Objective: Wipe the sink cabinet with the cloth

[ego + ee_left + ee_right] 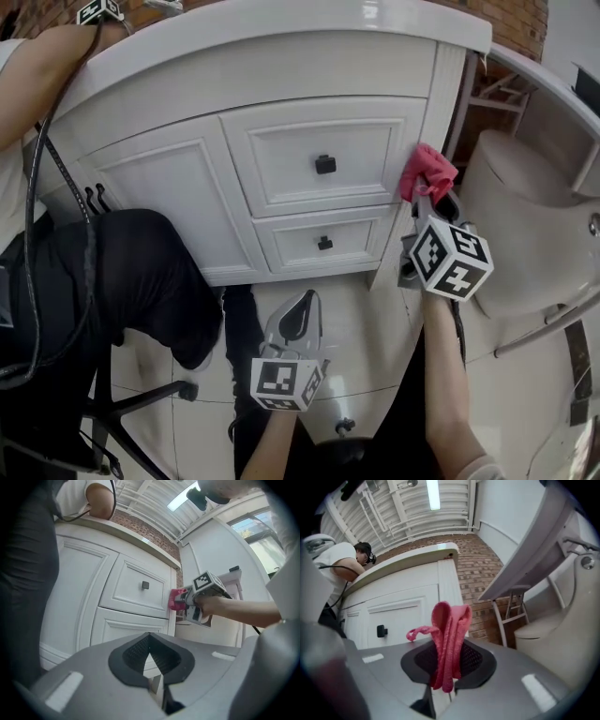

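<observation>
The white sink cabinet [183, 178] fills the upper head view, with two drawers that carry black knobs [325, 165]. My right gripper [434, 200] is shut on a pink cloth [427, 172], which presses against the cabinet's right corner post level with the upper drawer. In the right gripper view the cloth [448, 634] stands folded between the jaws of that gripper [446, 667]. My left gripper [297, 317] hangs lower, in front of the cabinet's base, shut with nothing in it. The left gripper view shows its closed jaws [150, 644] and, beyond them, the cloth [177, 599] on the post.
A person in black trousers [131, 272] sits on an office chair [141, 403] at the left and leans on the countertop. A black cable [33, 225] hangs beside them. A beige toilet [525, 225] stands close to the cabinet's right, with a brick wall [476, 573] behind.
</observation>
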The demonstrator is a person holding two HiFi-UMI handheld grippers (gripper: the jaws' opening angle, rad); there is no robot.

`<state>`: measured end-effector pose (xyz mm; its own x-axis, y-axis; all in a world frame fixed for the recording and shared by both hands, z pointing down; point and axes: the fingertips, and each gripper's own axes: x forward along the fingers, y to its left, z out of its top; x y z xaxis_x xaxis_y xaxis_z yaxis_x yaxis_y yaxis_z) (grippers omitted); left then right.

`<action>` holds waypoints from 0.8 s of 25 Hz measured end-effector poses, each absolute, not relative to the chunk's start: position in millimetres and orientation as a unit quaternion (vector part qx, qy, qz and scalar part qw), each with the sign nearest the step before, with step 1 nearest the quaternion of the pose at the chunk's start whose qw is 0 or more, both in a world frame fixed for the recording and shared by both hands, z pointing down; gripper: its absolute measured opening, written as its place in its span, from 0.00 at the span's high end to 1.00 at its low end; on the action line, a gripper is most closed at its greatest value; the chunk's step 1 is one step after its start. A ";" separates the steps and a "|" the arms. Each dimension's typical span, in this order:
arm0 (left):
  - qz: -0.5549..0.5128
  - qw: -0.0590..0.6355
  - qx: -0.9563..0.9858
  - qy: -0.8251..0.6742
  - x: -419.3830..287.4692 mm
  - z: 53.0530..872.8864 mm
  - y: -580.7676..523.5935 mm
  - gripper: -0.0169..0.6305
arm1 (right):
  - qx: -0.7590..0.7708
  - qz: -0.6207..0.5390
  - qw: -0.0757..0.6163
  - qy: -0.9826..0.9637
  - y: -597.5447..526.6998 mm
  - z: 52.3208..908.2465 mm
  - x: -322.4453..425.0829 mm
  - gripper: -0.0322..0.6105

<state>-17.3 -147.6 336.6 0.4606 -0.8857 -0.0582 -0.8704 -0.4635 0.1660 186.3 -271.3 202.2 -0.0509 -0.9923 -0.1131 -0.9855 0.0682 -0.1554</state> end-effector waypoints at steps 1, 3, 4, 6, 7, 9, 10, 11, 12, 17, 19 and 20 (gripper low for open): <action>-0.069 0.056 0.852 -0.516 -17.5 336.1 -150.2 0.96 | -0.692 -0.021 0.098 0.715 -269.3 203.0 200.1 0.84; -0.069 0.057 0.849 -0.521 -20.0 337.5 -154.3 0.96 | -0.697 -0.025 0.100 0.710 -264.4 203.2 211.4 0.84; -0.068 0.057 0.846 -0.526 -22.8 338.9 -154.9 0.96 | -0.691 -0.022 0.100 0.716 -260.6 202.4 206.2 0.84; -0.069 0.059 0.840 -0.534 -28.6 342.5 -155.0 0.96 | -0.663 -0.012 0.101 0.742 -251.8 199.7 174.8 0.84; -0.070 0.062 0.839 -0.536 -30.9 345.0 -154.6 0.96 | -0.642 -0.009 0.104 0.760 -248.1 199.2 150.1 0.84; -0.069 0.067 0.836 -0.540 -36.3 351.7 -152.0 0.96 | -0.590 -0.009 0.103 0.801 -243.4 203.9 88.1 0.84; -0.068 0.070 0.835 -0.542 -40.1 355.4 -150.3 0.96 | -0.563 -0.010 0.097 0.821 -242.5 209.8 53.6 0.84; -0.068 0.072 0.833 -0.545 -45.0 358.8 -148.7 0.96 | -0.536 -0.010 0.089 0.840 -242.1 217.3 19.1 0.84; -0.069 0.076 0.829 -0.549 -50.5 361.4 -147.4 0.96 | -0.510 -0.010 0.079 0.856 -242.2 225.8 -13.8 0.84; -0.073 0.095 0.808 -0.576 -84.2 374.5 -149.4 0.95 | -0.431 0.002 0.021 0.902 -252.2 260.3 -113.4 0.84; -0.074 0.094 0.806 -0.580 -93.4 377.9 -150.8 0.95 | -0.443 0.010 0.013 0.897 -260.0 263.8 -108.1 0.84; -0.073 0.094 0.806 -0.580 -95.1 378.7 -151.9 0.95 | -0.458 0.011 0.016 0.889 -263.9 264.0 -94.4 0.84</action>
<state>-95.1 -151.9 378.7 0.3169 -0.9484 -0.0084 -0.9213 -0.3099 0.2350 -94.4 -263.9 264.0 -0.5806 -0.8133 -0.0388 -0.8140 0.5808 0.0051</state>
